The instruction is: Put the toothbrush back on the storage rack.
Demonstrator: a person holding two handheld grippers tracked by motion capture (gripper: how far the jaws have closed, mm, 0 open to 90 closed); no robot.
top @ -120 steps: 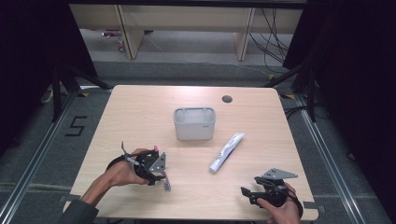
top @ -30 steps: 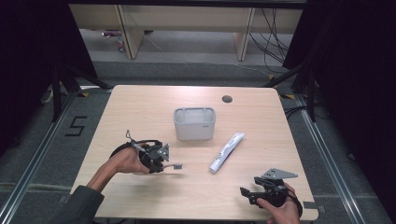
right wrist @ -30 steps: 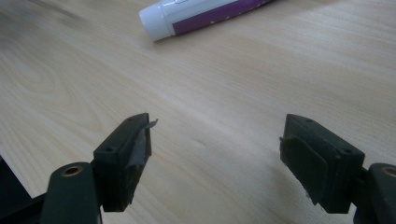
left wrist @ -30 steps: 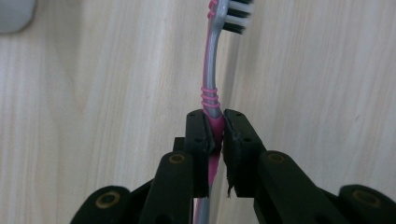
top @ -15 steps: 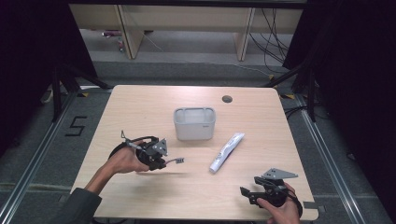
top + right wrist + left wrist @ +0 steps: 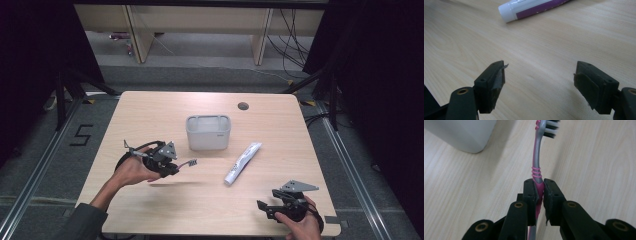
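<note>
Clamped jaws of the left gripper (image 6: 539,195) pinch the pink-and-grey handle of a toothbrush (image 6: 537,162), whose bristled head juts forward above the table; in the high view the left gripper (image 6: 172,167) holds the toothbrush (image 6: 187,163) off the wood, head pointing toward the white tub (image 6: 208,132) near the table's middle. Jaws of the right gripper (image 6: 540,82) stand wide apart with nothing between them, over bare wood near the front right corner, where that right gripper (image 6: 267,207) sits in the person's hand. A toothpaste tube (image 6: 242,162) lies flat between the tub and the right gripper, cap toward the person. The light wooden table (image 6: 150,110) has a round cable hole (image 6: 243,106) near its far edge; grey carpeted floor, wooden shelving and loose cables lie beyond.
</note>
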